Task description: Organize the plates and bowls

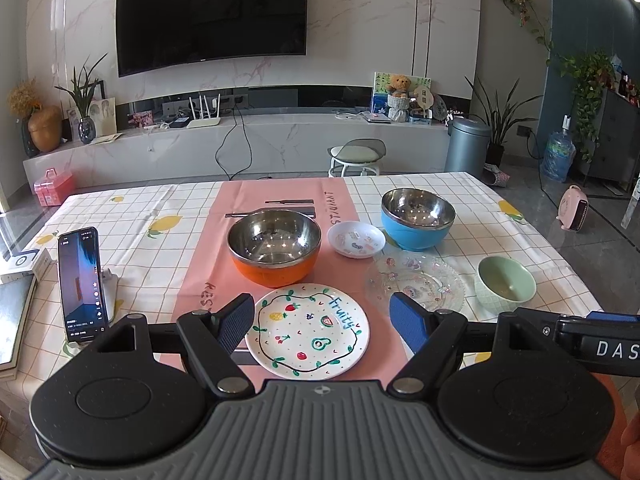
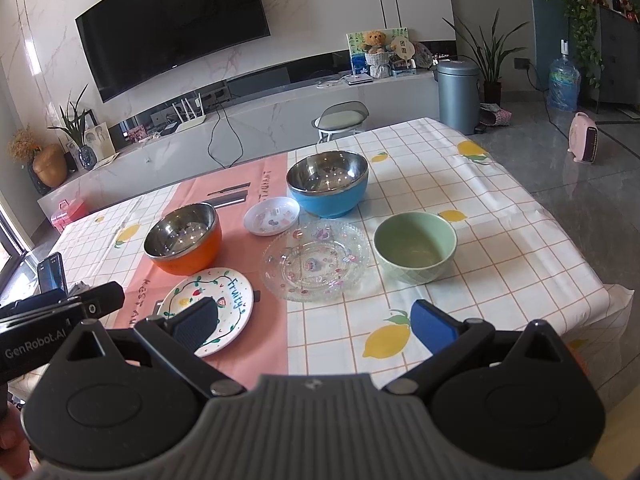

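A white "Fruity" plate [image 1: 307, 331] lies at the near edge of the pink runner, between the open jaws of my left gripper [image 1: 322, 320], which hovers above it, empty. Behind it stand an orange steel bowl [image 1: 274, 250], a small white dish [image 1: 356, 239] and a blue steel bowl [image 1: 418, 218]. A clear glass plate [image 1: 416, 282] and a green bowl [image 1: 505, 285] lie to the right. My right gripper [image 2: 316, 322] is open and empty, above the cloth in front of the glass plate [image 2: 316, 266] and green bowl [image 2: 415, 252]. The Fruity plate [image 2: 224, 300] shows at its left finger.
A phone [image 1: 82, 284] stands upright on a stand at the left of the table. Books lie at the far left edge [image 1: 16, 312]. The checked lemon tablecloth [image 2: 480, 208] ends at the right edge, with floor beyond. A stool [image 1: 356, 156] stands behind the table.
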A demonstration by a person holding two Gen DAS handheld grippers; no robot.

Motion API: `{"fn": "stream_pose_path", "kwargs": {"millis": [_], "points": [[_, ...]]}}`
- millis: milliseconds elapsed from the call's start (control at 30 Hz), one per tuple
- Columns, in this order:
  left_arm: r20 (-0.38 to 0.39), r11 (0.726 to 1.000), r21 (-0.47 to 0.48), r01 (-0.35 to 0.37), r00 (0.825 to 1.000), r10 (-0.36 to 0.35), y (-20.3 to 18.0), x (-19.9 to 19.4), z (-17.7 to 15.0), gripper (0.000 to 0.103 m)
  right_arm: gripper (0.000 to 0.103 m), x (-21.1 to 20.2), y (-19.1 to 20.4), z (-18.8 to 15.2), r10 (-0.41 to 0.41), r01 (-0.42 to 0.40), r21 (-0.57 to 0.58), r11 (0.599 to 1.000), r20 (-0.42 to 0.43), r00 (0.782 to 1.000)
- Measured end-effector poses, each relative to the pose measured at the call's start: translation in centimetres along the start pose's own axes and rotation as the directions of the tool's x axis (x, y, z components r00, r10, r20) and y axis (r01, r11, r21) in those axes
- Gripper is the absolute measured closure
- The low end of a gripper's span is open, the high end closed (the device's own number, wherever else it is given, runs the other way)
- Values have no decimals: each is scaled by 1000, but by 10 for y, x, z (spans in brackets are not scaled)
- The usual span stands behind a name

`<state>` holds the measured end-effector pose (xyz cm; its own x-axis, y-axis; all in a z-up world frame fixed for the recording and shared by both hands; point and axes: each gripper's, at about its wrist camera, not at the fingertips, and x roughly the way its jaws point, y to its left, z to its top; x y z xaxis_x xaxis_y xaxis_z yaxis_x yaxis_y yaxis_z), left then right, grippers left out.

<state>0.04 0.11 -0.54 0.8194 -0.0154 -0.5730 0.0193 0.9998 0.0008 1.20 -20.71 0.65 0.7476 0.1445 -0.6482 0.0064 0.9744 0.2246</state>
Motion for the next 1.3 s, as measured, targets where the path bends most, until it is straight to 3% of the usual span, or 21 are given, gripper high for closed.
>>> {"fn": "stream_pose_path", "kwargs": {"millis": [1300], "points": [[-48, 996, -82, 18, 999, -22, 9, 0, -2, 12, 3, 10, -1, -9, 17, -14, 34, 999, -69, 997]]}}
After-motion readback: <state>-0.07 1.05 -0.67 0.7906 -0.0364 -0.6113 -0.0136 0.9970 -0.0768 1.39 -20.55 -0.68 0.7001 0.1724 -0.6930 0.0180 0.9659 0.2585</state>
